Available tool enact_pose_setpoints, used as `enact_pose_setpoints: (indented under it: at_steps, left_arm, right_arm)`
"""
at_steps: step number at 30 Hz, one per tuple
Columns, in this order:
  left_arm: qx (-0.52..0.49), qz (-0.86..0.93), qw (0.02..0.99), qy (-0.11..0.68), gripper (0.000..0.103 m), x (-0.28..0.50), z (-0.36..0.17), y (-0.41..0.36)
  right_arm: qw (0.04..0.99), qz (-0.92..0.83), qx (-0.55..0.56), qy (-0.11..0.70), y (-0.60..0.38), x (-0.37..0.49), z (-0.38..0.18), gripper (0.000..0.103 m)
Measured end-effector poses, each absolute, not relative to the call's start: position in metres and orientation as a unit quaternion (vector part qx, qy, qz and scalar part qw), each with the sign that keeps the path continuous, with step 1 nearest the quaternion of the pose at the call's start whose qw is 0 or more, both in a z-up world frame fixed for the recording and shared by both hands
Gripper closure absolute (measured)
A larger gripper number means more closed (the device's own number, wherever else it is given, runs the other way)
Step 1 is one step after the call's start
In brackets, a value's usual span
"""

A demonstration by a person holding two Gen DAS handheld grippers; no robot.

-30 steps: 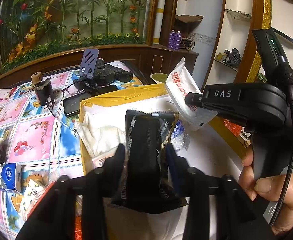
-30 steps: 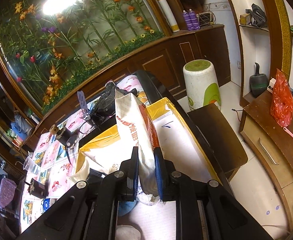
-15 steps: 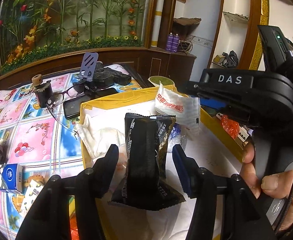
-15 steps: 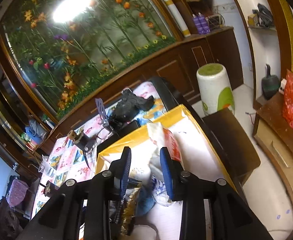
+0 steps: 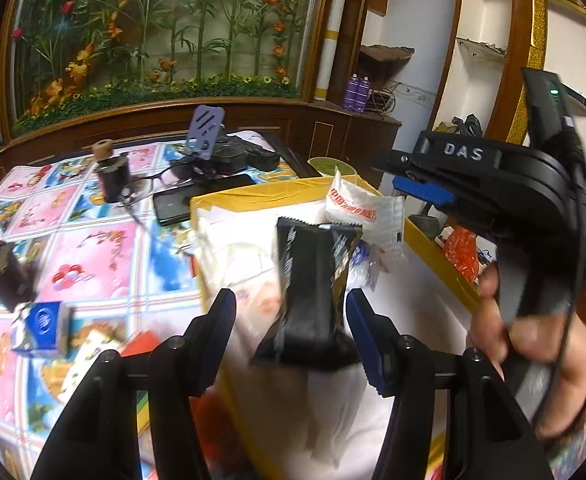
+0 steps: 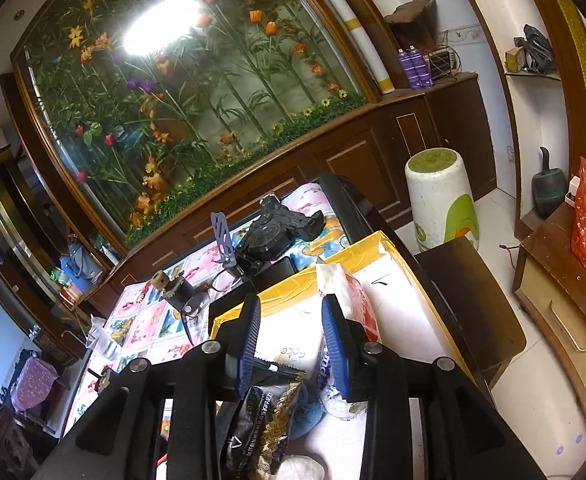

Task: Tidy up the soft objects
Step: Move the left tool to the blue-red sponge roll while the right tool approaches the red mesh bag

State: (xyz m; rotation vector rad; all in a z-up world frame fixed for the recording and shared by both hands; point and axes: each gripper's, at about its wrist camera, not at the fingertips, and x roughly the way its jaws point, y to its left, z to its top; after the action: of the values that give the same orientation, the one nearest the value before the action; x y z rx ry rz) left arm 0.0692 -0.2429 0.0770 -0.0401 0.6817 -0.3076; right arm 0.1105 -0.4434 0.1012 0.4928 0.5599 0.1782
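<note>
In the foreground of the left camera view, the left gripper [image 5: 291,310] has its two fingers spread apart, with a black snack packet [image 5: 313,280] standing between them; a clear gap shows on the left side, and the right pad is close to the packet, though contact there cannot be confirmed. The packet sits in a yellow-edged box [image 5: 261,194] lined with white, on top of other soft things including a white cloth [image 5: 233,256]. Just behind the packet lies a white pouch with red print [image 5: 363,208], resting in the box at its far side. To the right, a hand [image 5: 533,340] holds the right gripper [image 6: 291,322], whose jaws are opening; in its own view nothing is pressed between the pads, and the white pouch [image 6: 347,288] lies just beyond its right finger. The box stands on a table covered by a pink and blue patterned cloth [image 5: 93,248]. Farther back on the table are a phone [image 5: 201,204] and glasses [image 5: 161,182]. Behind everything, a wall panel of painted flowers [image 5: 165,24].
</note>
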Motion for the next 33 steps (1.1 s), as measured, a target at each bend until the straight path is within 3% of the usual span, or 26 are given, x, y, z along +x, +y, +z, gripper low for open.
enact_pose_setpoints:
  at_steps: [11,17,27,33]
  left_arm:
    - [0.013,-0.097,0.927,0.362,0.039,-0.008,0.075,-0.136]
    - [0.036,-0.108,0.918,0.38,0.023,-0.031,0.057,-0.116]
    - [0.09,-0.116,0.888,0.437,0.023,-0.01,0.016,-0.142]
    - [0.032,-0.073,0.895,0.438,0.046,-0.001,0.019,-0.106]
  right_arm:
    - [0.939,0.118,0.213,0.242,-0.423,0.099,0.105,0.065]
    - [0.938,0.154,0.212,0.226,-0.412,0.049,0.108,0.061]
    - [0.925,0.249,0.137,0.253,-0.378,-0.061,0.101,0.05]
    - [0.889,0.307,0.13,0.313,-0.338,-0.082,0.082,0.045]
